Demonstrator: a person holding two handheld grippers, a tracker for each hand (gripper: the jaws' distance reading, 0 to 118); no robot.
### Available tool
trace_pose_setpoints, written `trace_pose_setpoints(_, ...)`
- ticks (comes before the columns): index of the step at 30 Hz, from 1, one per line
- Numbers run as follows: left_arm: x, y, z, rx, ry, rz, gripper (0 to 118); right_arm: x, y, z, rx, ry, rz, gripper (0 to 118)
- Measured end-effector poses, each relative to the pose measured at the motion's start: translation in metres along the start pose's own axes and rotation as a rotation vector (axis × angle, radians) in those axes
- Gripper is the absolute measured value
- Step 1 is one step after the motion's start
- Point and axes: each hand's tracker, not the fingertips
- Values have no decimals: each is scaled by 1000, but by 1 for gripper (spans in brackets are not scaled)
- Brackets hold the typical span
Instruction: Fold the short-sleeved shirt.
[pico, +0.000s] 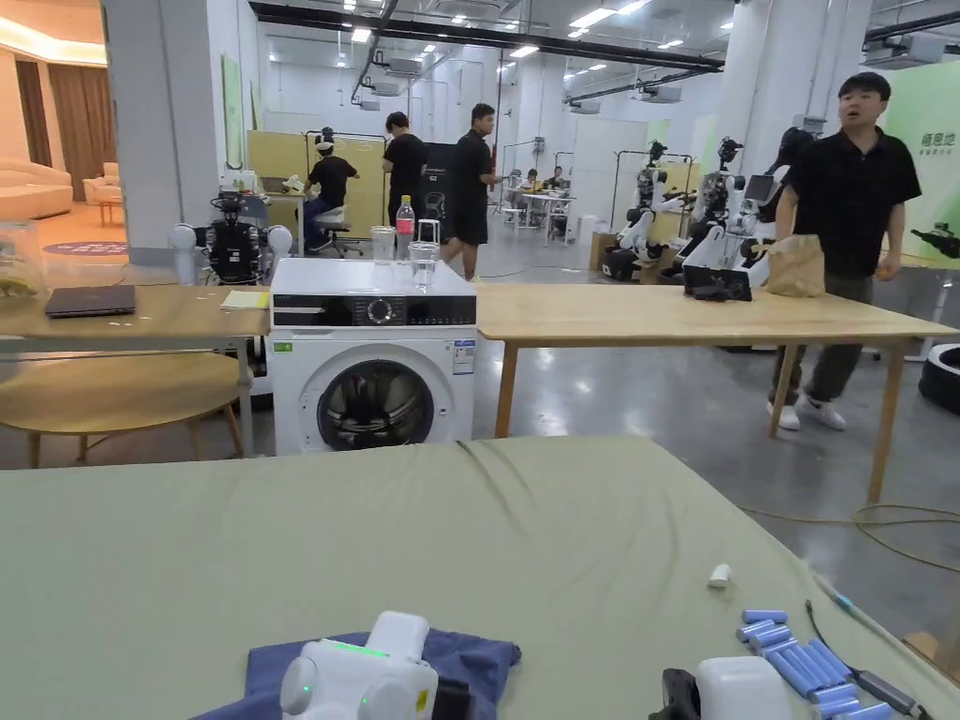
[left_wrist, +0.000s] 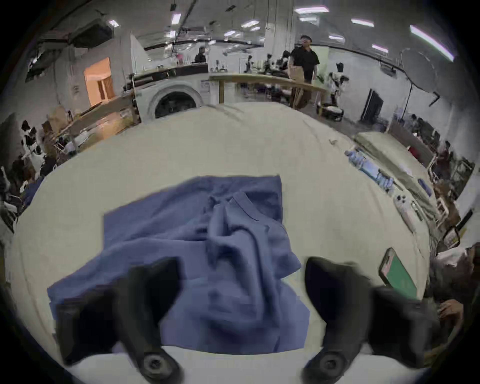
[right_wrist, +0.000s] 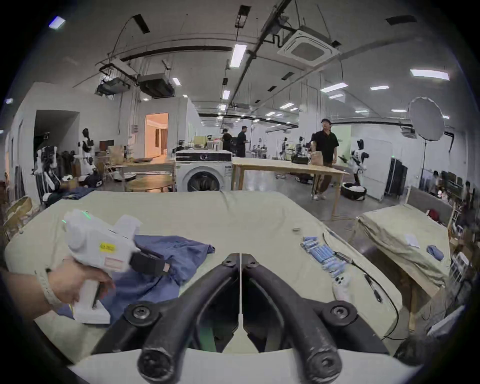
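Observation:
A blue short-sleeved shirt (left_wrist: 207, 246) lies crumpled on the green-covered table (pico: 469, 544), bunched into folds near its collar. My left gripper (left_wrist: 241, 265) hovers just above the shirt's near part, its black jaws spread wide and open with nothing between them. In the right gripper view a hand holds the left gripper's white body (right_wrist: 104, 246) over the shirt (right_wrist: 179, 249). My right gripper (right_wrist: 240, 256) is to the right of the shirt over bare table cover, jaws shut together and empty. The head view catches the shirt (pico: 469, 656) at the bottom edge.
Several blue batteries (right_wrist: 322, 253), a cable (right_wrist: 376, 283) and a small white device (right_wrist: 342, 283) lie along the table's right side. A phone with a green screen (left_wrist: 397, 275) rests near the right edge. A washing machine (pico: 370, 361), wooden tables and people stand beyond.

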Motion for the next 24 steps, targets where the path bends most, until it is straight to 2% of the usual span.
trace_pose_setpoints(2,-21,-10,64,123,67,-55,105,-9,0,0,2,21,-1,0)
trace_pose_setpoints(5,-61,-40,164,293,193,-27,105,-30,0,-1,17,65,8,0)
trace_pose_setpoints(9,-111,-103,271,393,370,30,105,-71,-4,-7,20,148,25,0)
trace_pose_setpoints(10,-124,-120,290,367,401,70,104,-81,-4,-7,25,173,20,0)
trace_pose_setpoints(11,-136,-135,302,358,417,108,95,-91,-5,-5,30,185,9,0)
trace_pose_setpoints(12,-146,-147,312,355,430,139,79,-98,-6,-3,37,208,2,0)
trace_pose_setpoints(13,-155,-158,319,359,440,163,67,-105,-8,-3,35,216,2,0)
trace_pose_setpoints(14,-161,-165,321,341,480,180,67,-112,-9,-2,31,220,1,0)
trace_pose_setpoints(15,-167,-169,316,310,519,191,23,-116,-10,-1,26,233,-1,0)
trace_pose_setpoints(16,-171,-174,318,362,510,181,0,-119,-10,-1,17,247,-4,0)
trace_pose_setpoints(18,-182,-177,312,285,458,258,0,-122,-12,-1,14,247,1,0)
trace_pose_setpoints(21,-187,-168,289,265,464,218,0,-120,-15,-5,-1,246,12,0)
trace_pose_setpoints(24,-205,-155,246,145,396,264,0,-112,-20,-13,-28,235,12,0)
